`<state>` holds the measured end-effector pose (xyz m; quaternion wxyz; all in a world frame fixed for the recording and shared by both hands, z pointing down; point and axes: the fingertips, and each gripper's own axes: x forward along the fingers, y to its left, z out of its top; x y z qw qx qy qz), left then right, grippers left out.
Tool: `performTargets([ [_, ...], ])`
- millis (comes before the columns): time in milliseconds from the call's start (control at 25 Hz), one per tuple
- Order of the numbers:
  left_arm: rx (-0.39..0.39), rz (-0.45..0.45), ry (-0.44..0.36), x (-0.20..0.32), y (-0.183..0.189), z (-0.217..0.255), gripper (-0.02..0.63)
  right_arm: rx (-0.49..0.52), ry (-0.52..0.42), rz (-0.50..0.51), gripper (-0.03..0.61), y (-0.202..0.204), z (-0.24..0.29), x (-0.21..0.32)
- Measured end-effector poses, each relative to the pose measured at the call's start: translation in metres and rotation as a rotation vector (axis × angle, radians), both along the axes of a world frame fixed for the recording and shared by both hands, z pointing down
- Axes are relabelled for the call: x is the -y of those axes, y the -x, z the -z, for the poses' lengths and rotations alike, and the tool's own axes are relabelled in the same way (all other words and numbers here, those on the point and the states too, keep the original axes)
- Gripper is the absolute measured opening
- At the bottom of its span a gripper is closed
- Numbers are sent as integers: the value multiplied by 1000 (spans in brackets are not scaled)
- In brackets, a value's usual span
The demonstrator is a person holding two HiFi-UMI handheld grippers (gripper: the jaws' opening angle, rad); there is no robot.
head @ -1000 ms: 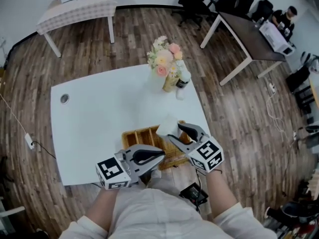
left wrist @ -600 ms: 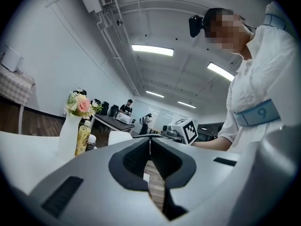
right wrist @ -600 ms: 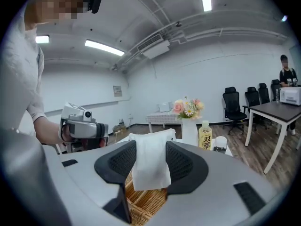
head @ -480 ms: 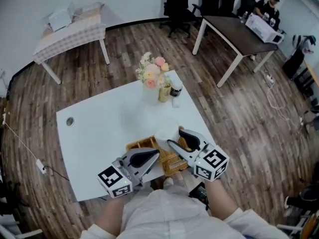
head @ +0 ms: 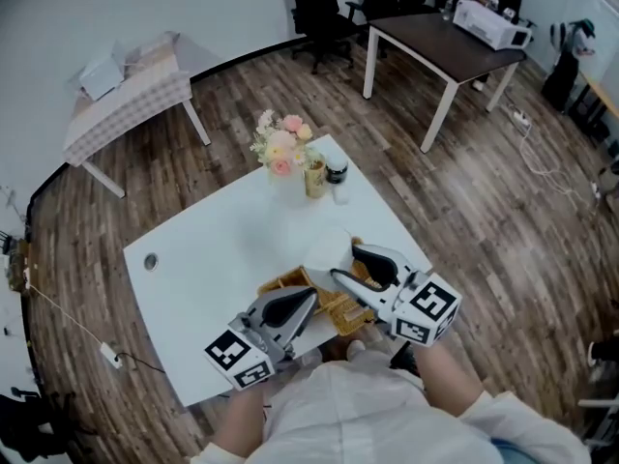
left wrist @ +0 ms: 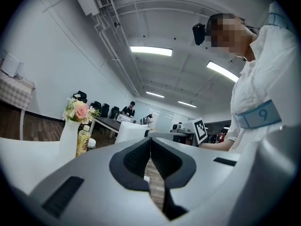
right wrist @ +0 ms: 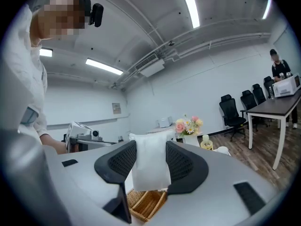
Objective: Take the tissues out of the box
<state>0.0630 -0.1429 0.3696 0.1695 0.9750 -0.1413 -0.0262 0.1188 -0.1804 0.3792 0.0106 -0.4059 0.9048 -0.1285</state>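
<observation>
Between the jaws of the right gripper [right wrist: 150, 147] a white tissue pack [right wrist: 149, 166] is clamped — held above the wicker box [right wrist: 146, 205], left gripper [left wrist: 150, 145] closed tight on nothing alongside, box set at the near edge of the white table [head: 222, 249], flowers [head: 279, 148] farther back.

Left gripper [head: 308, 300] closed, right gripper [head: 345, 263] clamped

The tissue [right wrist: 150, 166] is white, soft and flat, a folded sheet or a small pack; which one is unclear. It stands upright, pinched between the dark pads of the right claw [right wrist: 150, 149], with its top edge above them and its lower edge hanging below. It is held above the box [right wrist: 145, 205], a shallow woven wicker tray with dividers. The box lies at the near edge of the white table [head: 222, 245], towards the right.
</observation>
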Motion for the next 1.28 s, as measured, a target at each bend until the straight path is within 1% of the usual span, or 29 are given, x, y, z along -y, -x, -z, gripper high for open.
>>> performTargets([
  [240,8,6,2,-4,2,-3,3,19,-18,-11,215,-2,1,-5],
  [840,21,-11,1,-11,-4,-2,3,41,-43,-24,215,-5,7,-12],
  [1280,32,-4,4,-12,-6,-4,3,31,-42,-18,215,-8,6,-14],
])
